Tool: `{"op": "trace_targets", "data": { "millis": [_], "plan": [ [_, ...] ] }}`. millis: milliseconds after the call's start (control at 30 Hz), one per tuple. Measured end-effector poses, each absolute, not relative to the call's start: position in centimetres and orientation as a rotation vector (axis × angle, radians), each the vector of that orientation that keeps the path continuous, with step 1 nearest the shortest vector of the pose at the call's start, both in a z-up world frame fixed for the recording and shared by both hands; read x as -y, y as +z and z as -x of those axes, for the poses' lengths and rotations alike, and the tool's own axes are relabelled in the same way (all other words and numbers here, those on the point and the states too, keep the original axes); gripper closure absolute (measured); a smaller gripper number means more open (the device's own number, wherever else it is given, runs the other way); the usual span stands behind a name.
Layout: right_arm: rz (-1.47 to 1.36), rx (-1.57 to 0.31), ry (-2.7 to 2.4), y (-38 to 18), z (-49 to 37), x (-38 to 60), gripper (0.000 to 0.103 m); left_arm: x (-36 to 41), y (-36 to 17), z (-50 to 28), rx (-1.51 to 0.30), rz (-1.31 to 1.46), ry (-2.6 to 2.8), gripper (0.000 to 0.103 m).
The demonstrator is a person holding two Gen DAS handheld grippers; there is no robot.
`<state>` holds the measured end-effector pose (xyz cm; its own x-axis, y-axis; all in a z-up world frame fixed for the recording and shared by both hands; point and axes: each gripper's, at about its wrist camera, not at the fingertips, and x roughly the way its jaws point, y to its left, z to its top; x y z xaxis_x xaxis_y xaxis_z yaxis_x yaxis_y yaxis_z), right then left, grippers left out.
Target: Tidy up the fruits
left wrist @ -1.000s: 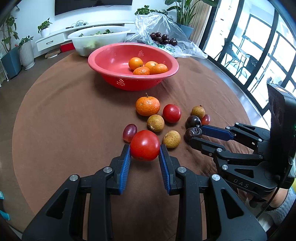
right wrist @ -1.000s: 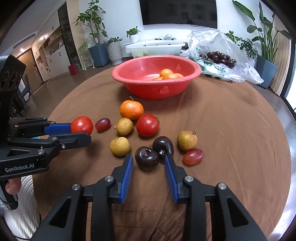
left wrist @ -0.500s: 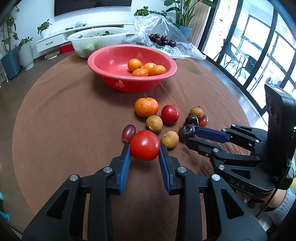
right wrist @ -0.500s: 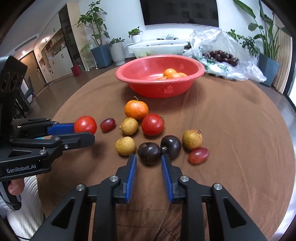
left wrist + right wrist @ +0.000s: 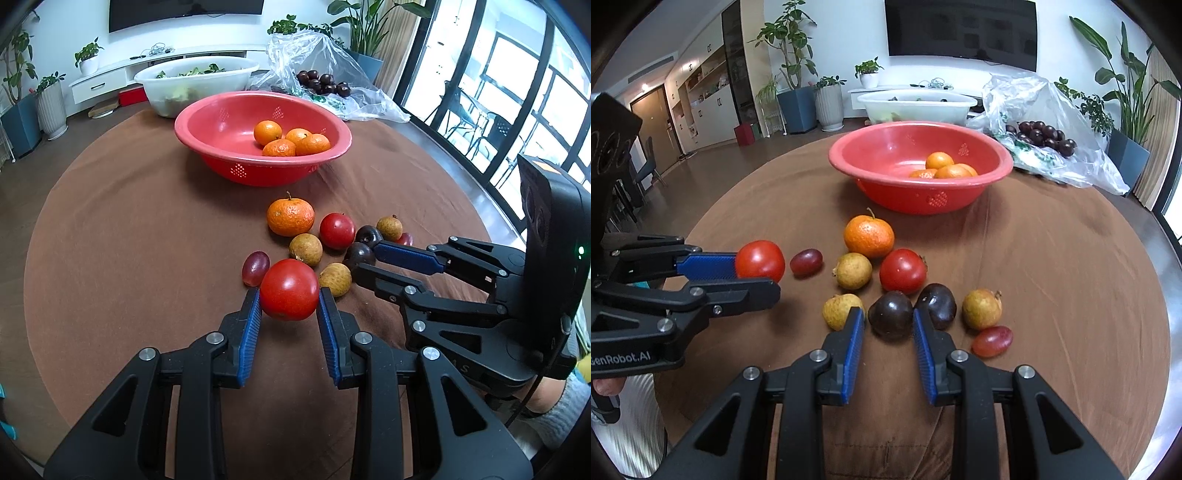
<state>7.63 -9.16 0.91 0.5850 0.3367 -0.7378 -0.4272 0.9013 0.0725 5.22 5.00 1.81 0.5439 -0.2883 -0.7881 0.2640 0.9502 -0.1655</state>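
Brown cloth covers the round table [image 5: 110, 258], and most of the fruits lie loose on it in front of a red bowl [image 5: 221, 122]. The left gripper [image 5: 289, 306] pinches a red tomato [image 5: 289, 289] between its two blue pads; in the right wrist view the same tomato [image 5: 760, 260] is held a little above the cloth. A purple grape [image 5: 255, 267] lies just beside this tomato, and a tan round fruit [image 5: 335, 279] is at its other side.

The right gripper [image 5: 888, 325] has its jaws narrowly spread around a dark plum [image 5: 890, 319]. The blue pads stand at both sides of this plum, very close, but I cannot tell if they already touch it. The plum rests on the cloth. A second dark plum [image 5: 936, 305] lies just beside it and touches the outer side of one finger. Next to that are a tan fruit [image 5: 981, 308] and a reddish grape [image 5: 992, 341].

Farther toward the bowl lie a second tomato [image 5: 903, 271], another tan fruit [image 5: 854, 270] and a big mandarin [image 5: 868, 236] with a short stem. Inside the red bowl there are four small mandarins [image 5: 291, 138]. Behind the bowl stand a white basin [image 5: 195, 79] and a clear plastic bag [image 5: 321, 81] with dark fruits.
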Motion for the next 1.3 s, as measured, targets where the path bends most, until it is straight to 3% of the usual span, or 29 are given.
{"op": "trace_targets", "data": {
  "millis": [533,1100,1300],
  "plan": [
    [0.102,-0.838,0.475,1.1,-7.8,9.5,0.081,-4.9,1.9,-5.3,-0.938,0.027,-0.332,0.075],
    [0.029,-0.871,0.473,1.0,-7.3,10.7,0.082,-5.2,2.1,-5.2,-0.928,0.034,-0.334,0.075],
    [0.095,-0.793,0.412,2.4,-6.8,10.9,0.082,-5.1,2.2,-5.2,-0.929,0.037,-0.335,0.075]
  ]
}}
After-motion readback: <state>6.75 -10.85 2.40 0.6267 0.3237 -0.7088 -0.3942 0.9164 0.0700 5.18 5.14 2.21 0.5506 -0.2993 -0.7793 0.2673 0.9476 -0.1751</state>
